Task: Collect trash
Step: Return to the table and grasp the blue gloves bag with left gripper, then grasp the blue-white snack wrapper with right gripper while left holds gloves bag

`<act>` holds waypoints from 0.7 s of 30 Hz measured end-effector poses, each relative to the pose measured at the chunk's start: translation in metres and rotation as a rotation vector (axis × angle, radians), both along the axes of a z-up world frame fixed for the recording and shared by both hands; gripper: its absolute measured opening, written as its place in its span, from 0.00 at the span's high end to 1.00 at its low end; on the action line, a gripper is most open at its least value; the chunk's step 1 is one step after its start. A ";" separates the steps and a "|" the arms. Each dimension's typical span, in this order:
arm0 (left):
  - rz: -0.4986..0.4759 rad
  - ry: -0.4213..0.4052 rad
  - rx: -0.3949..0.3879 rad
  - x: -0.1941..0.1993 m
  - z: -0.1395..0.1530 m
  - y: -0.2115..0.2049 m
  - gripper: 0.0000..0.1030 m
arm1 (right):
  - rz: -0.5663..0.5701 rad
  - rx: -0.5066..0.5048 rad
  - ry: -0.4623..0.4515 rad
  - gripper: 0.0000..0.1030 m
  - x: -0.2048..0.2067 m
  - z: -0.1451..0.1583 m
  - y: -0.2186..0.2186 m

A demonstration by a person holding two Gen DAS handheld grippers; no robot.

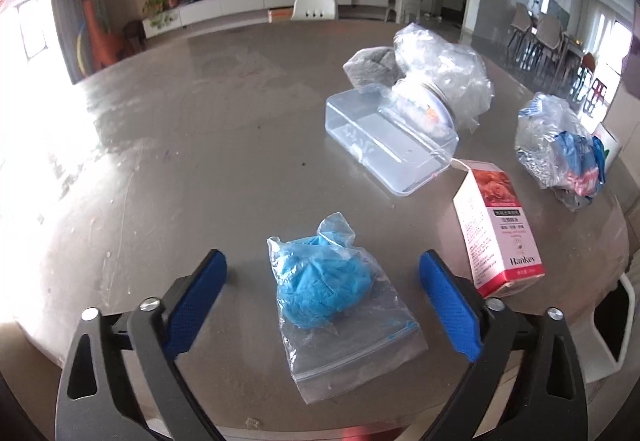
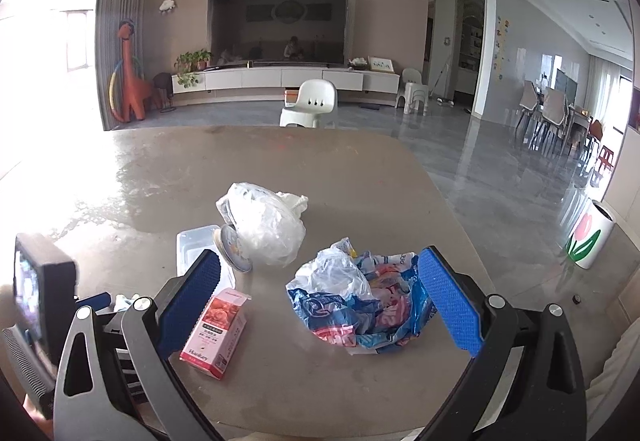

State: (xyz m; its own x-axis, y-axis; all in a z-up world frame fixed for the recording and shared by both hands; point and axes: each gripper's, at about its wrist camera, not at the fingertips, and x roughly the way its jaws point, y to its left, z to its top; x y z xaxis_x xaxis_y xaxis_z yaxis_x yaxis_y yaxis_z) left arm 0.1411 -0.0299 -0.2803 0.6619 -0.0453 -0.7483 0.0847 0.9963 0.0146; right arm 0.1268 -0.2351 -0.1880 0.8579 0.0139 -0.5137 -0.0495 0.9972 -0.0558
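Zip bag [image 1: 336, 305] btwn fingers of spread left hand-held gripper [image 1: 323, 295].

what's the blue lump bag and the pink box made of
Zip bag: thin clear plastic film, glossy and wrinkled; the blue lump inside looks like crumpled soft material, kind unclear. Pink box: printed cardboard, by its sharp folded edges and flat faces, with a slight sheen.
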 end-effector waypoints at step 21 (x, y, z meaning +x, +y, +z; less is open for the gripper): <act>-0.084 -0.101 -0.100 -0.005 0.070 -0.001 0.66 | -0.086 -0.028 0.239 0.23 0.059 -0.081 -0.021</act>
State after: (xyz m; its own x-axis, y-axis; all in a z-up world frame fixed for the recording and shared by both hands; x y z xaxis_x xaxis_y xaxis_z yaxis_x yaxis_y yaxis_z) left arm 0.1363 -0.0305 -0.2105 0.7243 -0.1747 -0.6670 0.1711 0.9826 -0.0716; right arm 0.1862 -0.2565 -0.2694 0.7093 -0.0711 -0.7013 0.0207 0.9966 -0.0802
